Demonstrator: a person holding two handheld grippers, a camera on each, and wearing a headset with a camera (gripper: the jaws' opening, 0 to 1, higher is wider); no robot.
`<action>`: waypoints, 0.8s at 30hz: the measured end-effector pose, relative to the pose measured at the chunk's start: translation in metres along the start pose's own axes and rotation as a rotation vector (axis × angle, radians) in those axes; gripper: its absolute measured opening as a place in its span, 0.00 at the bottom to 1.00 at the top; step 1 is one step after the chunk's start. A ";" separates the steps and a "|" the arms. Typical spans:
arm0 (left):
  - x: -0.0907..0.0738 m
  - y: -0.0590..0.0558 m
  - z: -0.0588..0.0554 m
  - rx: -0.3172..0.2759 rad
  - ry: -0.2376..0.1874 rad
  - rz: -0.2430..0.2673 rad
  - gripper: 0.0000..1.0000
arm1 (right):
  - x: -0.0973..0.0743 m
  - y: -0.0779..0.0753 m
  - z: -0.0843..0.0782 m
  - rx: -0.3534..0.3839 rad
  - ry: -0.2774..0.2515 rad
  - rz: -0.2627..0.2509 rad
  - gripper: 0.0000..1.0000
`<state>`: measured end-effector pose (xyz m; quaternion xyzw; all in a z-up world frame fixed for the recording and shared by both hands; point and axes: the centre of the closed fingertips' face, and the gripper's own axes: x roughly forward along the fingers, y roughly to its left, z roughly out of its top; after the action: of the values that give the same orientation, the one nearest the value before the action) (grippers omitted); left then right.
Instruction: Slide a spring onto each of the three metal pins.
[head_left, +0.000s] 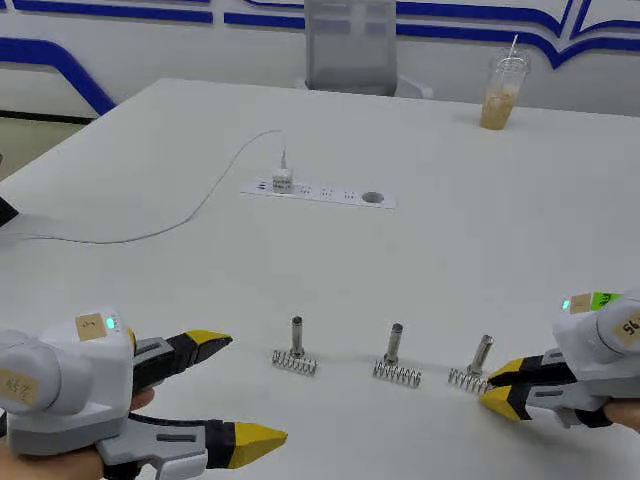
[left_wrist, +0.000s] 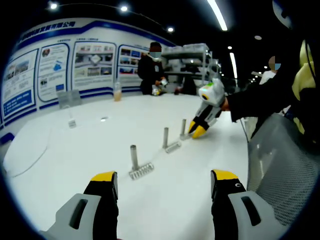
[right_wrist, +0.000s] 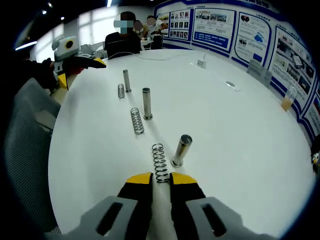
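Steel on a white table (head_left: 450, 250): three metal pins stand upright in a row, the left pin (head_left: 297, 335), the middle pin (head_left: 395, 342) and the right pin (head_left: 482, 353). None of them wears a spring. Each spring lies flat on the tabletop just in front of its pin: the left spring (head_left: 294, 362), the middle spring (head_left: 397, 374) and the right spring (head_left: 466, 379).

Over to the right gripper (head_left: 492, 387), low at the table. Its yellow-tipped jaws are drawn nearly together, pinching the near end of the right spring, which lies on the surface beside its pin. The right gripper view shows that coil running out from between the tips.

The left gripper (head_left: 250, 388) hangs back at the near left with its jaws spread wide and nothing between them. It sits well apart from the left pin, with the whole row lined up ahead of it.

Further back on the table lie a power strip (head_left: 318, 191) with a white cable (head_left: 200, 205), and an iced drink cup (head_left: 503, 92).
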<state>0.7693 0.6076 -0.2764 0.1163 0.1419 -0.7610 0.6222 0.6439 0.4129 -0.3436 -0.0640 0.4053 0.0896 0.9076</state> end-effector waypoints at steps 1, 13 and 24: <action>0.000 -0.001 0.000 -0.001 -0.001 -0.002 0.77 | 0.000 0.000 -0.001 -0.001 0.003 0.002 0.14; 0.001 -0.005 0.002 0.001 -0.006 -0.012 0.76 | 0.001 0.000 -0.002 -0.017 0.016 0.005 0.12; 0.004 -0.014 0.007 0.013 -0.013 -0.041 0.73 | -0.005 0.004 -0.002 0.011 0.012 0.010 0.11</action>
<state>0.7546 0.6042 -0.2706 0.1128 0.1353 -0.7752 0.6067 0.6386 0.4159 -0.3416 -0.0574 0.4117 0.0916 0.9049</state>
